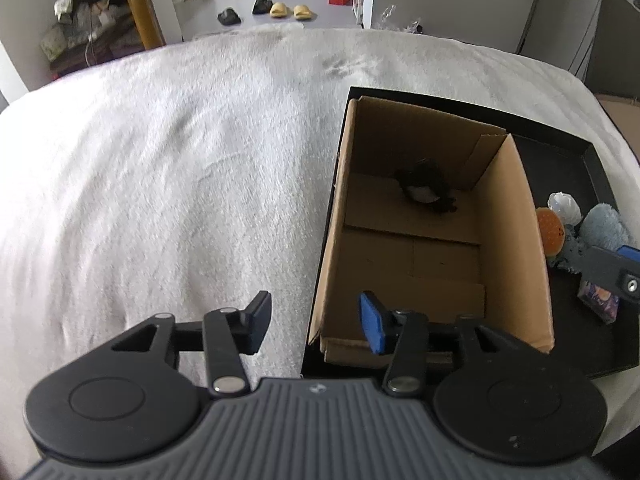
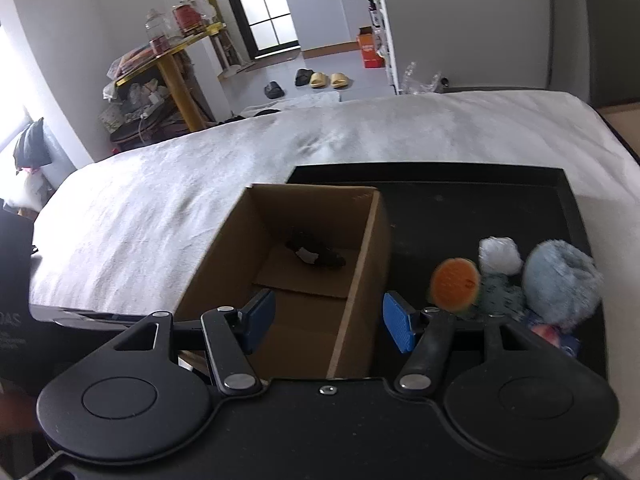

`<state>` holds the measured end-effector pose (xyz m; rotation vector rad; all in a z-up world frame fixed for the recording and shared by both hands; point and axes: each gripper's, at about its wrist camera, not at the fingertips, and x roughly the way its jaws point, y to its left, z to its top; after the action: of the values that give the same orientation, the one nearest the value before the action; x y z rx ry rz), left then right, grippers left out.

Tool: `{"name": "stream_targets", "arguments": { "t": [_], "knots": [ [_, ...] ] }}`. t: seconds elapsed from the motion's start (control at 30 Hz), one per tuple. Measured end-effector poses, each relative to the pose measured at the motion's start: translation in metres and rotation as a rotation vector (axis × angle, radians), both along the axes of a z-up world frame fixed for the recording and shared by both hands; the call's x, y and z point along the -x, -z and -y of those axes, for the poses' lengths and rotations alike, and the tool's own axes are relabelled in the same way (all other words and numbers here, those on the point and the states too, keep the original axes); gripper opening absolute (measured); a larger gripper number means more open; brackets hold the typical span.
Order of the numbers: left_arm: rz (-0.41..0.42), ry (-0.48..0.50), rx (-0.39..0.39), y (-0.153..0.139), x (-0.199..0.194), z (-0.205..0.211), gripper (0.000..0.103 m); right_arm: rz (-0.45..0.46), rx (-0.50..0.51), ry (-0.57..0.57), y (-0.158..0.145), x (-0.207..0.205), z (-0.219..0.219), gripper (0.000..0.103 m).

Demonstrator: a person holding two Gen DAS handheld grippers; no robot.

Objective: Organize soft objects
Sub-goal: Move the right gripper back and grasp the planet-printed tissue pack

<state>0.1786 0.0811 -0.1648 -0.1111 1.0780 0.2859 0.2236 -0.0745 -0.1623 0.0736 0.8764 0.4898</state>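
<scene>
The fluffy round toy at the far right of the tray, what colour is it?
Pale blue-grey plush; the right wrist view shows it best.

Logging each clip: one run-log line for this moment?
left hand-held gripper open, empty | right hand-held gripper open, empty | cardboard box: one dark item | soft toys on black tray

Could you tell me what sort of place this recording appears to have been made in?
Most likely a lived-in home, perhaps a bedroom or studio flat. The work surface looks like a bed under a white fleecy blanket, slippers lie on the floor beyond it, and a cluttered yellow shelf stands by the wall.
</scene>
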Motion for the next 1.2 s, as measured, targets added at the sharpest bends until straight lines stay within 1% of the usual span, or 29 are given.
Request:
{"name": "stream_targets", "arguments": {
  "t": [0.03,0.13,0.2,0.3,0.47,0.53,0.6,0.7,0.83,0.87,0.93,1.0,1.1,1.2],
  "knots": [
    [0.004,0.007,-0.016,-0.001,0.000,0.002,0.049,0.000,-0.001,0.008,0.001,0.000,0.004,0.060],
    [0.018,0.024,-0.066,-0.004,0.001,0.011,0.055,-0.003,-0.011,0.040,0.005,0.000,0.019,0.060],
    [0.030,0.031,-0.088,-0.006,0.002,0.015,0.063,-0.005,-0.019,0.061,0.008,0.001,0.029,0.060],
    [0.047,0.031,-0.109,-0.009,0.003,0.019,0.068,-0.008,-0.021,0.091,0.015,0.001,0.042,0.060],
    [0.058,0.031,-0.156,-0.013,0.004,0.027,0.072,-0.018,-0.018,0.161,0.031,0.000,0.066,0.060],
    [0.074,0.037,-0.175,-0.015,0.006,0.030,0.075,-0.021,-0.024,0.198,0.039,0.000,0.077,0.060],
    [0.088,0.045,-0.193,-0.016,0.006,0.033,0.079,-0.021,-0.031,0.228,0.047,0.001,0.088,0.060],
    [0.099,0.053,-0.209,-0.018,0.005,0.038,0.080,-0.021,-0.028,0.263,0.059,0.001,0.100,0.060],
    [0.087,0.057,-0.249,-0.016,0.003,0.045,0.081,-0.022,-0.048,0.314,0.071,-0.002,0.115,0.060],
    [0.086,0.060,-0.257,-0.016,0.002,0.047,0.081,-0.023,-0.049,0.329,0.075,-0.004,0.118,0.060],
    [0.084,0.065,-0.274,-0.016,0.002,0.050,0.081,-0.024,-0.045,0.354,0.081,-0.006,0.121,0.066],
    [0.073,0.070,-0.291,-0.015,0.001,0.054,0.081,-0.024,-0.041,0.378,0.089,-0.009,0.124,0.078],
    [0.050,0.083,-0.317,-0.011,-0.003,0.058,0.081,-0.015,-0.027,0.398,0.098,-0.014,0.125,0.083],
    [0.022,0.093,-0.333,-0.007,-0.009,0.061,0.081,-0.022,0.001,0.405,0.107,-0.020,0.122,0.084]
  ]
}}
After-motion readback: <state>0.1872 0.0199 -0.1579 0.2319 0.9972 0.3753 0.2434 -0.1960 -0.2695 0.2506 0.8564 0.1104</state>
